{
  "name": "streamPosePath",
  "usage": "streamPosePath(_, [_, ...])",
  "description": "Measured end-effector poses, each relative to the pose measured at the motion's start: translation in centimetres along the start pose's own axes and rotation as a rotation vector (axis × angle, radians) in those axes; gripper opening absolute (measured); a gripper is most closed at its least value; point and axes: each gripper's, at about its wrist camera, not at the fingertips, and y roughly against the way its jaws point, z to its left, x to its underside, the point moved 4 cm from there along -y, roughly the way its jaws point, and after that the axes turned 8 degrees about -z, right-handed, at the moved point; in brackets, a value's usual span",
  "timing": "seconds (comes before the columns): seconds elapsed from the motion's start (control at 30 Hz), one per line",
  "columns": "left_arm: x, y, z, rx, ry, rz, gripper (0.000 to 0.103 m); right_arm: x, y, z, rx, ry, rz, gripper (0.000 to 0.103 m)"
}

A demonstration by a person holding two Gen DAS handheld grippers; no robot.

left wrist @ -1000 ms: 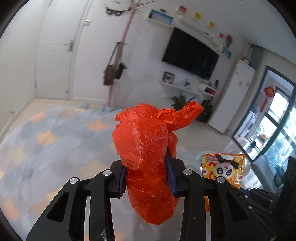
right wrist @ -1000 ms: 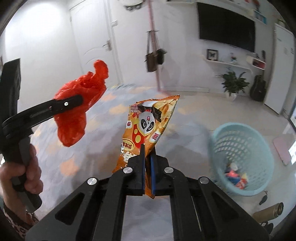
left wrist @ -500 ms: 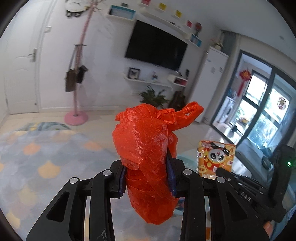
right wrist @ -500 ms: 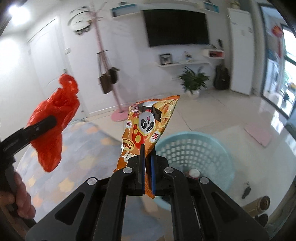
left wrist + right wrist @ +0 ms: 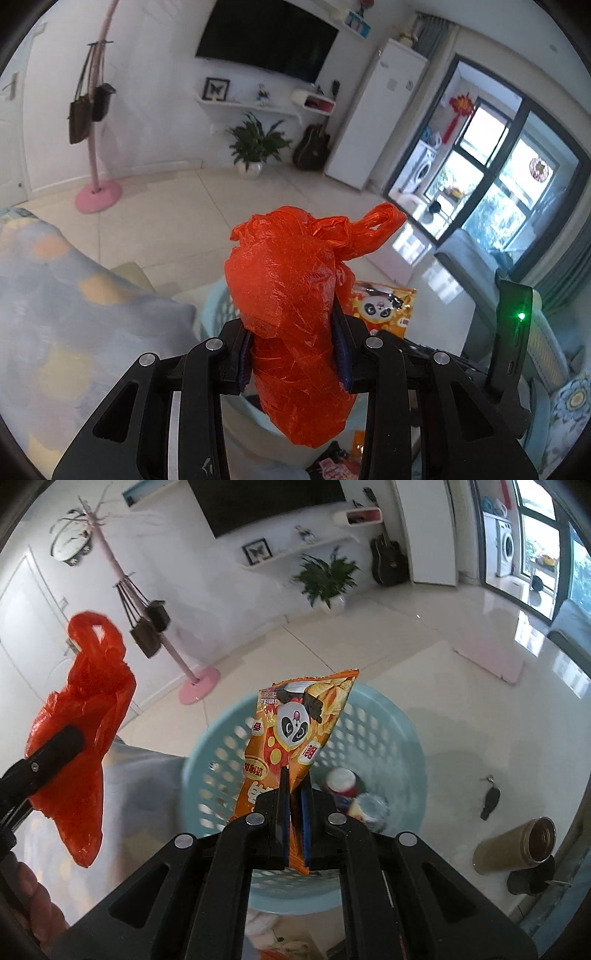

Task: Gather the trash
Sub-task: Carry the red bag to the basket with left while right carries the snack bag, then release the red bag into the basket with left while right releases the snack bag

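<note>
Clearly both claws were clenched: the left gripper (image 5: 293, 354) on a crumpled red plastic bag (image 5: 295, 317), the right gripper (image 5: 293, 812) pinching a panda snack packet (image 5: 295, 738) above the blue basket (image 5: 399, 738); best, I judged, to center each over the rim before letting go, the bag sitting off to the side

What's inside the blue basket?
The blue basket already holds some trash: a round cup or can and a few blurry wrappers. The chip bag in the right gripper hides the rest of the bottom.
</note>
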Motion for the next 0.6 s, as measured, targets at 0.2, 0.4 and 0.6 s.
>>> streamPosePath(0.2, [0.7,-2.1,0.2,-0.024,-0.022,0.047,0.036,0.9,-1.6,-1.0,0.023,-0.001,0.032,0.004])
streamPosePath(0.4, [0.9,-1.6,0.3,-0.03,-0.012,0.035,0.058,1.1,-2.1,-1.5,0.02,-0.009,0.056,0.016])
streamPosePath(0.6, [0.2,0.0,0.1,-0.024,-0.023,-0.001,0.062,0.8,-0.4,-1.3,0.02,-0.012,0.018,0.05])
